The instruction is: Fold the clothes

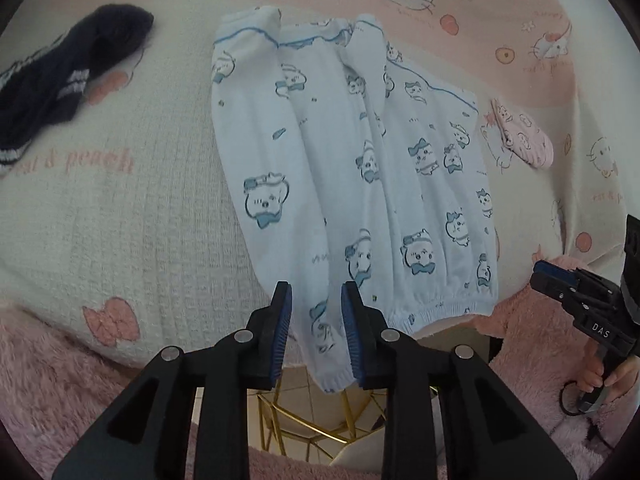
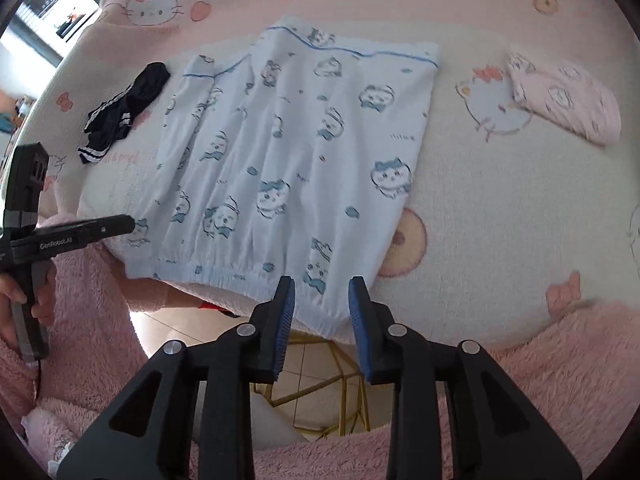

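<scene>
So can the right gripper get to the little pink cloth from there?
Probably yes. The right gripper is open and holds nothing, and only bare blanket lies between it and the pink cloth, beside the blue top.

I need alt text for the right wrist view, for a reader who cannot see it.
A pale blue garment with cartoon animal prints lies spread on a pink and white cartoon-cat blanket, its elastic hem hanging over the near edge. The right gripper hovers open above that hem, holding nothing. A dark navy striped garment lies left.
</scene>
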